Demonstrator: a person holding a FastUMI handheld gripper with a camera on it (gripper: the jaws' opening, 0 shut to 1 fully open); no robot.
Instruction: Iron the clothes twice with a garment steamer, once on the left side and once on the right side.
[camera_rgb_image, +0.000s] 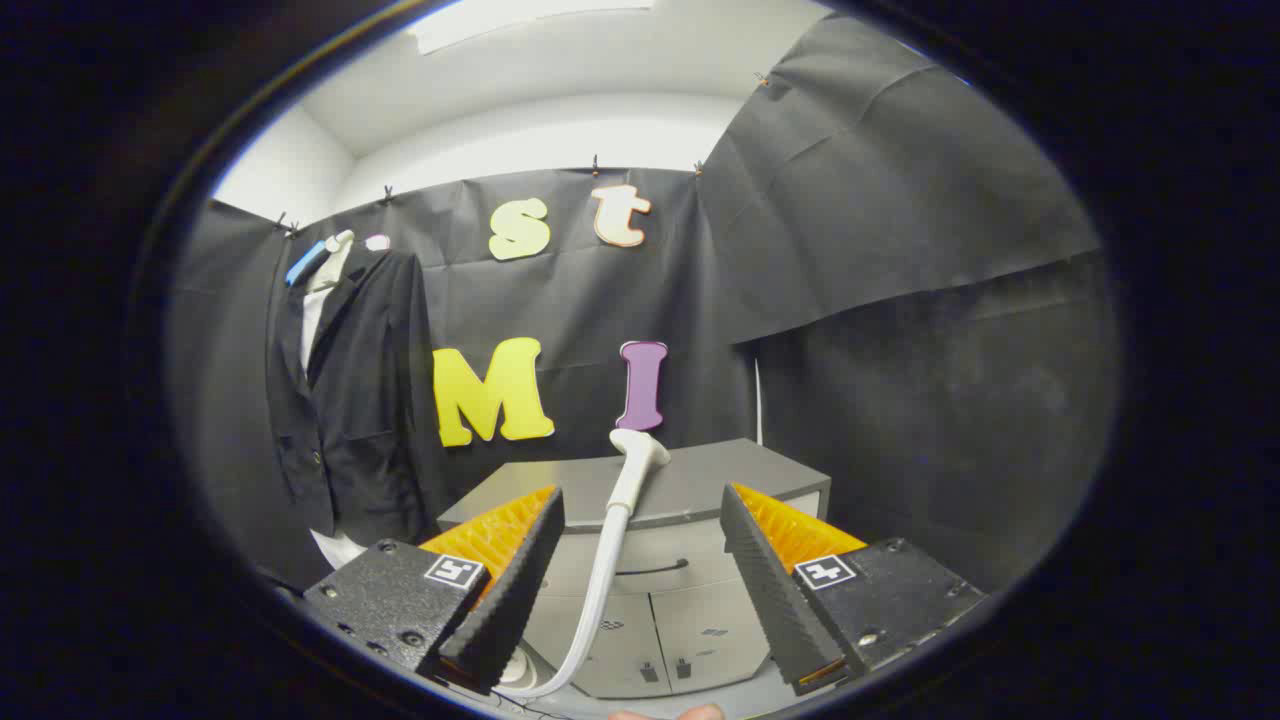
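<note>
jacket (355, 400): dark matt cloth | steamer (625, 480): smooth white plastic | tool (640, 570) pads: black ribbed

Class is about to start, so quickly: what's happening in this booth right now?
A hand-held two-finger gripper is open, its fingers either side of a white garment steamer wand without touching it. Beyond stands a grey cabinet. The dark jacket over a white shirt hangs on the wall, not yet steamed.

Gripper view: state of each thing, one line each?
Gripper: jaws open, holding nothing.
Steamer head: upright between and beyond the fingers, ungrasped, hose curving down.
Jacket: hanging on the hanger, off to the left of the steamer head.
Cabinet: drawer and doors shut.
</note>
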